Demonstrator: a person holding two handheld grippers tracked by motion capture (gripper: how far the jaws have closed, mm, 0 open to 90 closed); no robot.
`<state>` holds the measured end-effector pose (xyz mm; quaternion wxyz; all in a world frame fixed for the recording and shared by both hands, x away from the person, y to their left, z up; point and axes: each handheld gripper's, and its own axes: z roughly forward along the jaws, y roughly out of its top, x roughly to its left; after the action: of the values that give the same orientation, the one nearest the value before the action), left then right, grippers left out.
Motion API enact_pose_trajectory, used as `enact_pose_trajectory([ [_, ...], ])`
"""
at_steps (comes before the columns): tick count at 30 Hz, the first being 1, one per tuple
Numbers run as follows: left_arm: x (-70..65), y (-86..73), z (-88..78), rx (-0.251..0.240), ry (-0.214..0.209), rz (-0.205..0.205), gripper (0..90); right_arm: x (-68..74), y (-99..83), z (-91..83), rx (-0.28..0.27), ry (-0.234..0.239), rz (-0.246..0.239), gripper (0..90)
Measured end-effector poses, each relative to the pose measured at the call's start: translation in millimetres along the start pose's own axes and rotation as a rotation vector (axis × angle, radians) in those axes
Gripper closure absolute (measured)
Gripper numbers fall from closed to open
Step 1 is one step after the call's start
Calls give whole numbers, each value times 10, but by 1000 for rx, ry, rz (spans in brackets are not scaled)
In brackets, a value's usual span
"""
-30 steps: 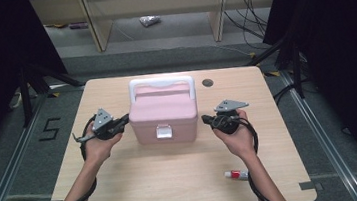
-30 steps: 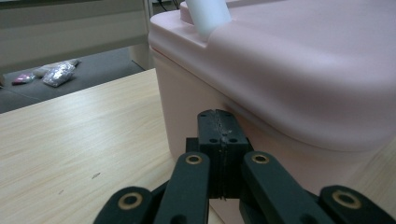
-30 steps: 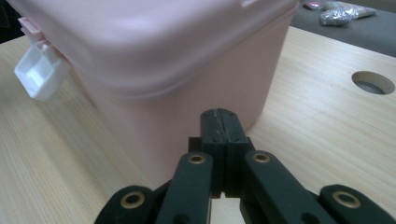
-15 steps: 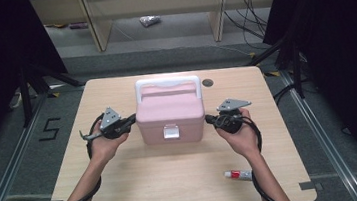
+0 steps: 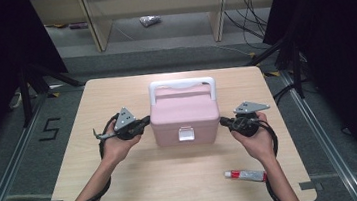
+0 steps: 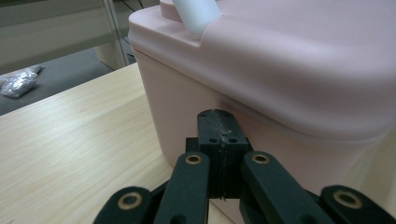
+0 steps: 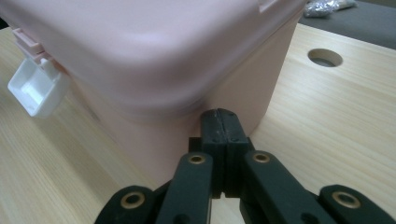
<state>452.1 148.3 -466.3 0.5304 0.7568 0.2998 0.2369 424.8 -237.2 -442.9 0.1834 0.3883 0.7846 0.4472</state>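
While the pink box (image 5: 184, 116) is hiding its far wall mid-table, the left gripper (image 5: 145, 123) and right gripper (image 5: 223, 121), jaws pressed together empty, are touching its sides; a tube (image 5: 245, 175) is lying near right

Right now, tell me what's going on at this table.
A person presses the left gripper and right gripper, both with jaws shut, against opposite sides of a closed pink box with a white handle, standing mid-table. A small tube lies near the person's right forearm.
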Motion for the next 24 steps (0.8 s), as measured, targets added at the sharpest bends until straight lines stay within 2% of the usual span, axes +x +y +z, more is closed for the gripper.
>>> enact_pose_trajectory([
  [1,-32,13,27,0,-7,3,897,-30,-14,-30,0,-5,-16,900],
  [2,-59,25,42,6,-12,5,897,-37,-36,-66,2,-8,1,900],
  [8,-240,84,155,11,-47,20,897,-156,-133,-250,-3,-58,0,900],
  [11,-287,100,176,17,-54,27,897,-180,-161,-304,3,-61,7,900],
  [14,-411,129,226,20,-73,38,897,-221,-224,-409,1,-87,20,900],
  [15,-436,134,238,21,-77,43,897,-230,-244,-426,-17,-105,26,900],
  [16,-462,138,256,14,-83,42,897,-219,-261,-449,-7,-97,61,900],
  [18,-510,150,277,20,-89,43,897,-248,-286,-492,-13,-116,57,900],
  [19,-527,152,293,13,-97,43,897,-277,-295,-513,-10,-120,40,900],
  [21,-567,167,320,19,-101,50,897,-283,-317,-540,-15,-130,67,900],
  [22,-578,176,330,25,-102,55,897,-313,-320,-567,-8,-141,43,900],
  [24,-599,188,354,27,-102,59,897,-332,-328,-596,-5,-149,37,900],
])
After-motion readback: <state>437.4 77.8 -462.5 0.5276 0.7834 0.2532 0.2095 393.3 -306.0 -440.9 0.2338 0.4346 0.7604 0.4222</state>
